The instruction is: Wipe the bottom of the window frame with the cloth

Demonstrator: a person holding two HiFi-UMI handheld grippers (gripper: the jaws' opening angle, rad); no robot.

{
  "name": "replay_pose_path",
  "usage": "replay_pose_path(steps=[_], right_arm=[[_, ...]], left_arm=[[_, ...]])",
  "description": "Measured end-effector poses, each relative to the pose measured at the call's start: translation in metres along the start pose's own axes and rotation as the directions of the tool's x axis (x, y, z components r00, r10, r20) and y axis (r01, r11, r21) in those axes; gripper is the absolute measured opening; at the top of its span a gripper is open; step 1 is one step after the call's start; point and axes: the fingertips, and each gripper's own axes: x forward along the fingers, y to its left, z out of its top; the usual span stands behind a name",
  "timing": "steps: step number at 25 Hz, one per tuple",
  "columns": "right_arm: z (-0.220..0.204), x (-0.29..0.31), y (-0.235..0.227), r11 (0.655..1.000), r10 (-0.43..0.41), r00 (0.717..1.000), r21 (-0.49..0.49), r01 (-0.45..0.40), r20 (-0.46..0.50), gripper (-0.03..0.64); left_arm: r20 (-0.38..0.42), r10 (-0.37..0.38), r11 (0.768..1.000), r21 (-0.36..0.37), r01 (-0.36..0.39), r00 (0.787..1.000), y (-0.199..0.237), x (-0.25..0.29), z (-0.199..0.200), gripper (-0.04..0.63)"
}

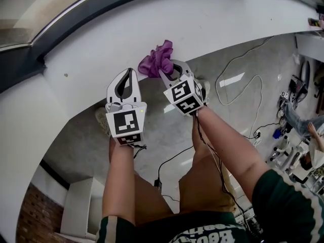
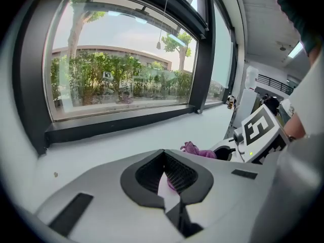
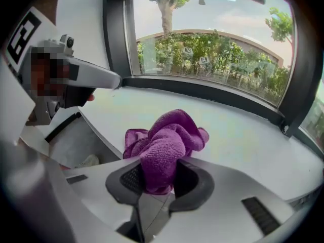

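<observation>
Cloth (image 3: 169, 140) — soft, light, bunchy — is pinched mid-wad by my right gripper (image 3: 157, 172); my left gripper (image 2: 164, 161) is closed, empty.

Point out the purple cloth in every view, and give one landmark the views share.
Head view: purple cloth at upper centre, gripped by the right tongs.
Left gripper view: cloth low, right of centre, lying small on the sill.
Right gripper view: cloth at centre, clamped between the jaws.
Shared landmark: the white sill below the dark window frame.

Wide white sill (image 1: 228, 19), dark frame (image 2: 121, 124) beyond
</observation>
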Motion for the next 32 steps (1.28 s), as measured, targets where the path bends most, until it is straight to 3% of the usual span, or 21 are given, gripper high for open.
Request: replay_pose_path(steps=[13, 32], right_arm=[[0.029, 0.022, 0.064, 0.996, 0.080, 0.997, -0.051, -0.080, -0.003, 0.109], [0.076, 0.056, 0.165, 0.960, 0.235, 0.972, -0.152, -0.236, -0.027, 0.109]], left_arm=[[0.007, 0.063, 0.997, -0.038, -0.063, 0.998, 0.053, -0.032, -0.015, 0.009], [-0.039, 0.159, 0.982, -0.101, -0.162, 0.986, 0.121, -0.083, -0.058, 0.009]])
